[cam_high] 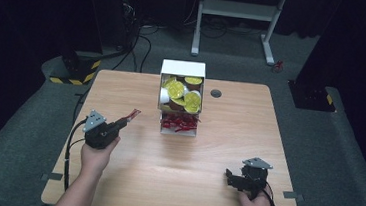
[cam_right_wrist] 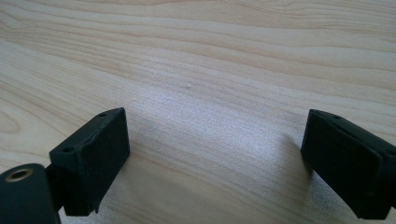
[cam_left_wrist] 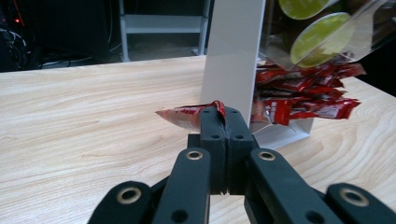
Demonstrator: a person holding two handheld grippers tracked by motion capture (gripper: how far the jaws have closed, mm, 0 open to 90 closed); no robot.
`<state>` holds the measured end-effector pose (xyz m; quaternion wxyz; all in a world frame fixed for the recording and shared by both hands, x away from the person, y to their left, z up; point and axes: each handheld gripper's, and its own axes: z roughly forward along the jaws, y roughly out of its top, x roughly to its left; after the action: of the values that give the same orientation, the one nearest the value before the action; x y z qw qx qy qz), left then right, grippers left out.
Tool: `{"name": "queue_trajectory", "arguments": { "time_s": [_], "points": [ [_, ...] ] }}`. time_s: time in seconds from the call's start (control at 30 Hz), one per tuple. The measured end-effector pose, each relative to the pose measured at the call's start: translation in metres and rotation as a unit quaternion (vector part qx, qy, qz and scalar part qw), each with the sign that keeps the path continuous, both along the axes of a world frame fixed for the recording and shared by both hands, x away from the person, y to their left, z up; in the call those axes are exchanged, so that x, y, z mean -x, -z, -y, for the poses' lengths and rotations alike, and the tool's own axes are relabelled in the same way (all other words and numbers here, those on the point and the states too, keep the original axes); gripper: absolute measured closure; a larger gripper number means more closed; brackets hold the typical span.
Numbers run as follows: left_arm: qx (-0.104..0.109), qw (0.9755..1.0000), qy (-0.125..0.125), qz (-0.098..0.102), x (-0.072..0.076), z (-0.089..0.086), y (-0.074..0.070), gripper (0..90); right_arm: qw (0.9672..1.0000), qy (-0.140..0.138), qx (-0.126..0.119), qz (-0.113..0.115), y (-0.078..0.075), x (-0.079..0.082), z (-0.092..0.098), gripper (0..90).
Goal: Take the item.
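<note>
High view: left hand-held gripper (cam_high: 125, 121) pinches red packet (cam_high: 133, 113) pointing toward the box (cam_high: 183, 69); right (cam_high: 230, 179) gapes empty.

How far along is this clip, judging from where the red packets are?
Done: one red sauce packet is out of the white dispenser box. In hand: the left gripper is shut on it, clear of the box. Left: the rest of the red packets lie in the box's lower tray; the right gripper rests open on the table, holding nothing.
</note>
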<state>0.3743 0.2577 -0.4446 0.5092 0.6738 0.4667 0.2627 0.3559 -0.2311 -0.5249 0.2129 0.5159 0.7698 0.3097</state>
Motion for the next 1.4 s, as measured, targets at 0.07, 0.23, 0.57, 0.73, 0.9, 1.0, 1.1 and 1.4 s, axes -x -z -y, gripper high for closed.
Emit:
{"name": "queue_trajectory", "arguments": {
  "time_s": [0.07, 0.23, 0.57, 0.73, 0.9, 1.0, 1.1, 1.4],
  "points": [
    [-0.003, 1.0, -0.003, -0.002, -0.002, 0.0, 0.001, 88.9, 1.0, -0.001, 0.001, 0.001, 0.0, 0.0, 0.0, 7.8],
    [-0.007, 0.9999, -0.011, -0.005, -0.007, 0.002, 0.005, 89.0, 1.0, -0.001, 0.001, 0.001, 0.0, 0.0, 0.0, 7.8],
    [-0.012, 0.9995, -0.024, -0.015, -0.021, 0.002, 0.015, 89.0, 1.0, -0.002, 0.002, 0.001, 0.0, 0.0, 0.0, 7.8],
    [-0.018, 0.9992, -0.028, -0.022, -0.026, 0.005, 0.019, 89.0, 1.0, -0.002, 0.002, 0.001, 0.0, 0.0, 0.0, 7.8],
    [-0.023, 0.9989, -0.029, -0.029, -0.028, 0.008, 0.026, 88.9, 1.0, -0.002, 0.002, 0.0, 0.0, 0.0, 0.0, 7.8],
    [-0.022, 0.9985, -0.033, -0.037, -0.031, 0.007, 0.033, 88.9, 1.0, -0.002, 0.002, 0.0, 0.0, 0.0, 0.0, 7.8],
    [-0.022, 0.9983, -0.034, -0.041, -0.033, 0.007, 0.037, 88.9, 1.0, -0.002, 0.002, 0.001, 0.0, 0.0, 0.0, 7.8],
    [-0.013, 0.9977, -0.03, -0.059, -0.037, 0.01, 0.045, 88.7, 1.0, -0.002, 0.002, 0.001, 0.0, 0.0, 0.0, 7.8]
  ]
}}
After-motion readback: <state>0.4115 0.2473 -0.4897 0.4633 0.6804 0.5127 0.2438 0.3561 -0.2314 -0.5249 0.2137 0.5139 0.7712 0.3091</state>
